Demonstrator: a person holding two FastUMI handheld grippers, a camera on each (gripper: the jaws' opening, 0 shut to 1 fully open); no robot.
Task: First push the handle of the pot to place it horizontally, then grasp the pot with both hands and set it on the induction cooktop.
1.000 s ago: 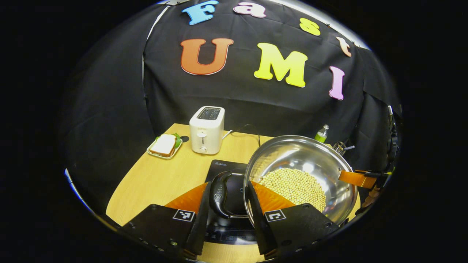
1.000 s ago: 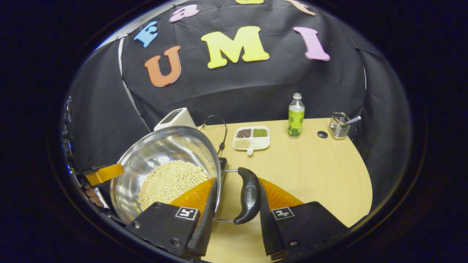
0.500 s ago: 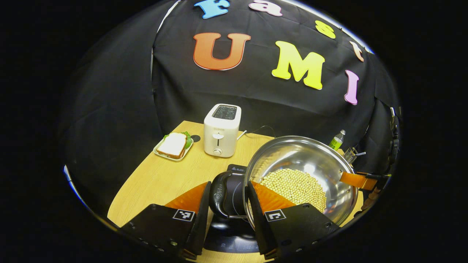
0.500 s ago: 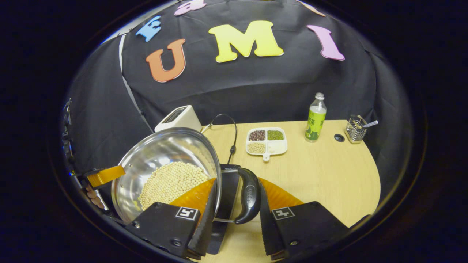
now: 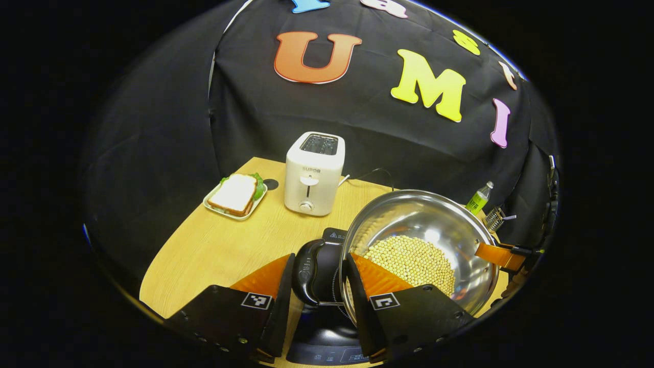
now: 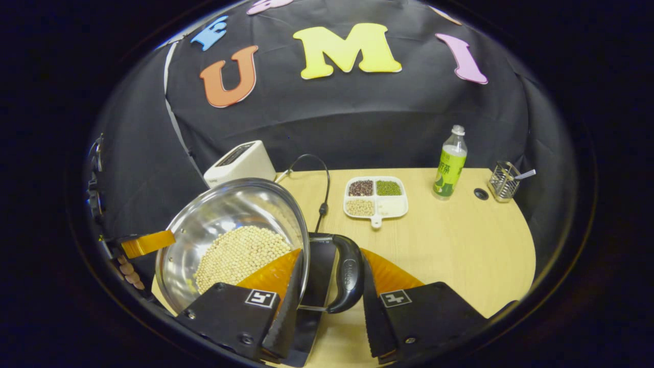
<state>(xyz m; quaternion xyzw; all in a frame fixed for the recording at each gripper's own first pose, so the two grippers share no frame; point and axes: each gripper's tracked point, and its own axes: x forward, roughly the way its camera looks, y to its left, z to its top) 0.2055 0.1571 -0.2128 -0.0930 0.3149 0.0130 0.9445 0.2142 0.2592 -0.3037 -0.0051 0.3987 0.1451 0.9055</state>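
Steel and shiny, the pot (image 5: pixel 421 245) hangs between the two grippers, carrying a heap of pale beans (image 5: pixel 411 260). In the left gripper view, the left gripper (image 5: pixel 317 301) has its jaws clamped across the pot's black side handle (image 5: pixel 305 271), one finger outside the handle and the other against the pot's rim. Under that handle lies the black induction cooktop (image 5: pixel 327 332) on the wooden desk (image 5: pixel 219 250); the pot is above it, and whether its base touches cannot be told. Across the pot, the other gripper's finger meets the far rim.

In the right gripper view, the right gripper (image 6: pixel 327 306) is likewise closed on the second black handle (image 6: pixel 348 278), with the pot's rim and the handle between its jaws and the cooktop's edge beneath.

Farther back on the desk, the left gripper view shows a white toaster (image 5: pixel 313 174) with a sandwich on a small tray (image 5: pixel 234 194) just beside it. The right gripper view shows a divided dish of grains (image 6: pixel 375 197), a green-labelled bottle (image 6: pixel 449 163) and a wire basket (image 6: pixel 503 180) near the far edge.
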